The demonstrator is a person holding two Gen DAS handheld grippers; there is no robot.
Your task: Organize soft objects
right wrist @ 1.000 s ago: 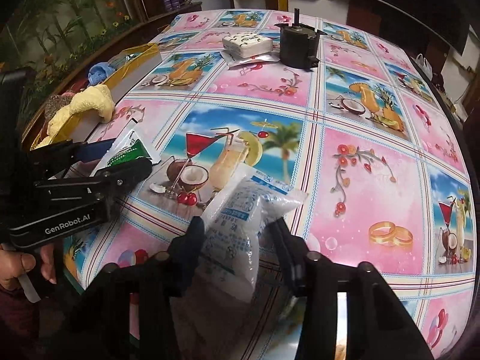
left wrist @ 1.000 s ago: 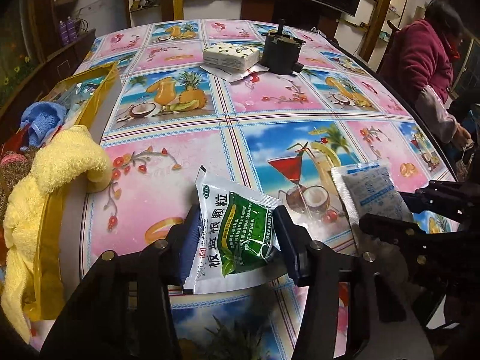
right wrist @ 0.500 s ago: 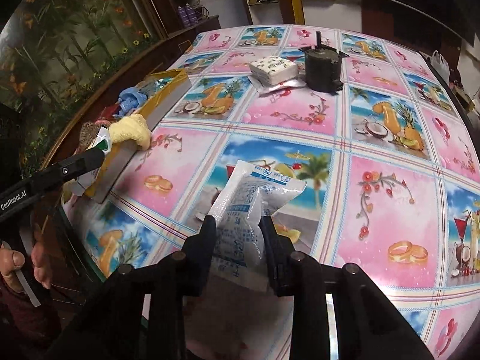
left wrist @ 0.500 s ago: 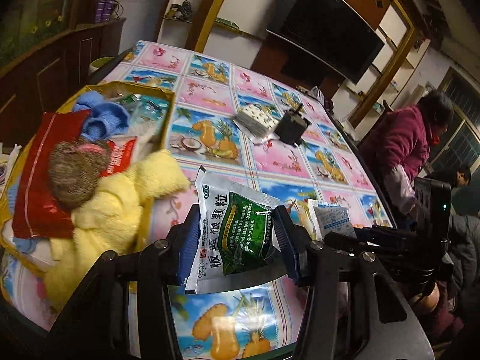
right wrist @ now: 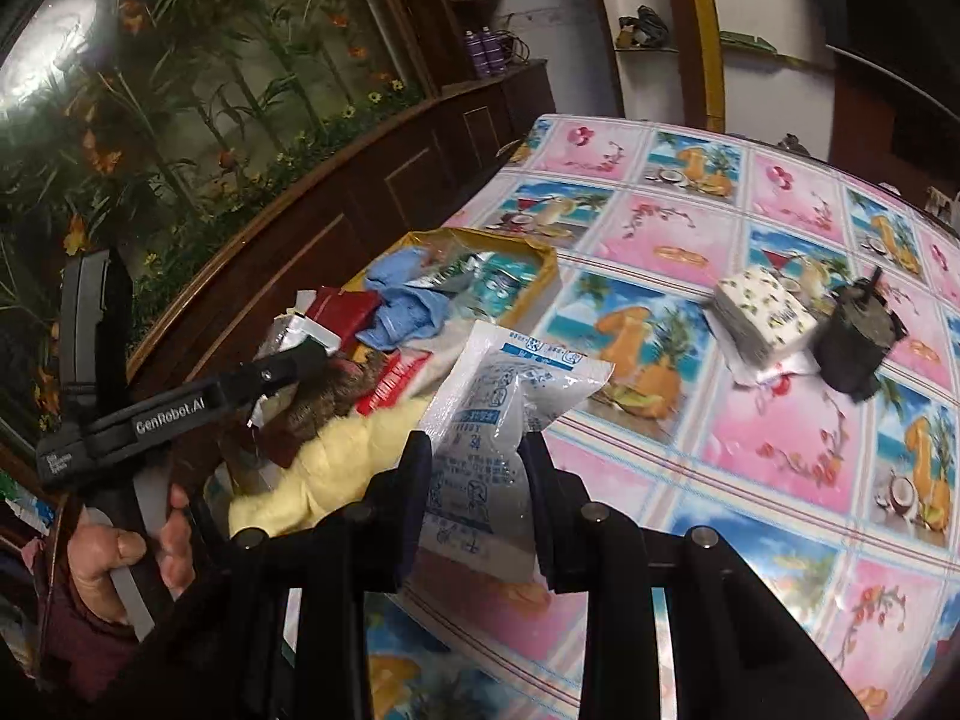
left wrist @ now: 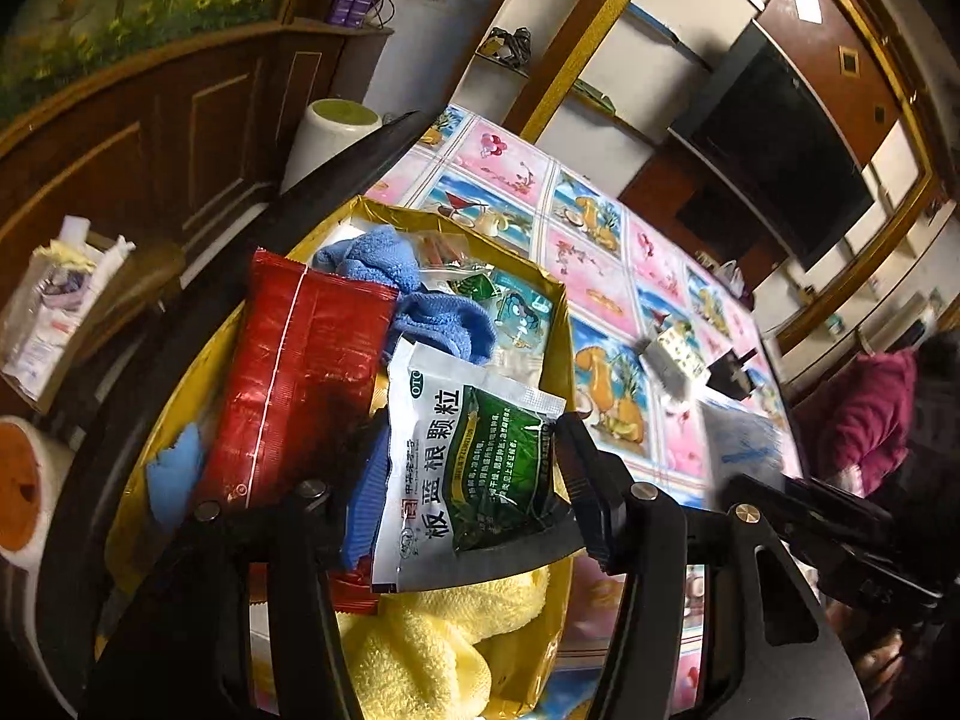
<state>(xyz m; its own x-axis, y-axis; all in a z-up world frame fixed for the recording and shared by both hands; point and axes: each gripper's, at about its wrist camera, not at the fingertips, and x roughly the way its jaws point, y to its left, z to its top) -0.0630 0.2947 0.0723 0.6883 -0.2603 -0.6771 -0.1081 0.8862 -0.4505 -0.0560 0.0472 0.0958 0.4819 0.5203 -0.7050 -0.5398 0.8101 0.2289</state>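
Now left gripper [left wrist: 468,468] opening, green sachet [left wrist: 474,456] over yellow box [left wrist: 561,324]

White foil sachet [left wrist: 462,468] with a green leaf panel and black characters. Glossy red foil packet [left wrist: 300,384] with a thin white stripe. Blue terry cloth [left wrist: 432,312]. Pale yellow fluffy towel [left wrist: 432,648]. Gold-yellow cardboard box [left wrist: 561,330]. Translucent white plastic pouch [right wrist: 498,420] with blue print. Worktop [right wrist: 780,420] cloth: pink and sky-blue squares showing flowers, cocktails, pineapples and coconuts. Black claws [left wrist: 468,480], [right wrist: 477,498].
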